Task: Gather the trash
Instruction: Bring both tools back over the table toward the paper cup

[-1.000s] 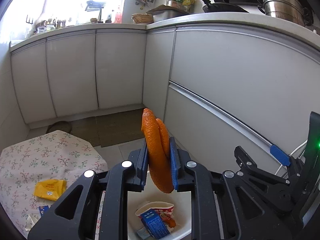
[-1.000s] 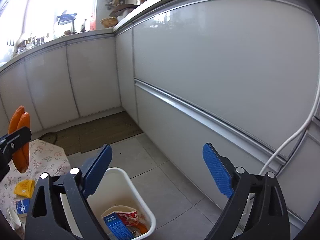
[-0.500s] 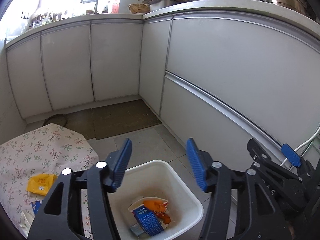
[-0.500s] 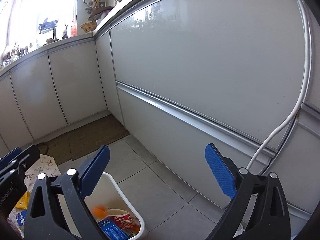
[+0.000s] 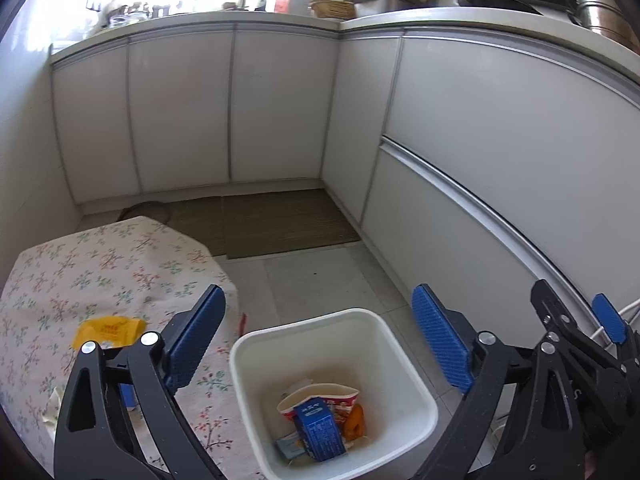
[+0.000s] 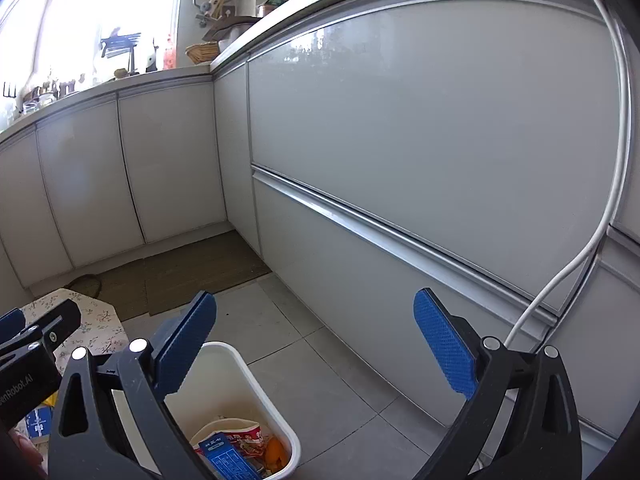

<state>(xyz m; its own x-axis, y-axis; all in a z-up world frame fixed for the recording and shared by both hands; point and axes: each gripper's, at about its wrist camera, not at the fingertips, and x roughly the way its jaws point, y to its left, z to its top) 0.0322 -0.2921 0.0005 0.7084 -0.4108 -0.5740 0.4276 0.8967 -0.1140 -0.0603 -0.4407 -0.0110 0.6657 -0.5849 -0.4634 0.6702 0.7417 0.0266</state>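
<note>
The left gripper [image 5: 316, 344] hangs over the white bin [image 5: 400, 344], pointing down and forward. Its jaws have just been opening and now stand wide apart with nothing between them. The orange peel [image 5: 354, 422] lies at the bottom of the bin, beside a blue carton [image 5: 318, 432] and a red paper cup [image 5: 320, 394]. The right gripper [image 6: 316, 344] is also wide open and empty; it is to the right of the left one, above the right side of the bin, and it looks toward the cabinet fronts [image 6: 400, 140].

In my judgement the next piece to collect is on the table [image 5: 100, 264], which stands just left of the bin and is covered with a flowered cloth. A yellow packet [image 5: 108, 330] lies flat there, to the left of the left gripper's left finger and a little nearer to the camera than its tip. Its long axis goes about left to right in the left wrist view. A small blue box [image 5: 128, 394] sits nearer still, half hidden behind the same finger, and a pale scrap [image 5: 52, 404] lies at the table's near left edge.

The left hand is clearly the nearer one to these things; the bin is between the right hand and the table. The left gripper would have to swing left and tip down to put the packet between its jaws.
</note>
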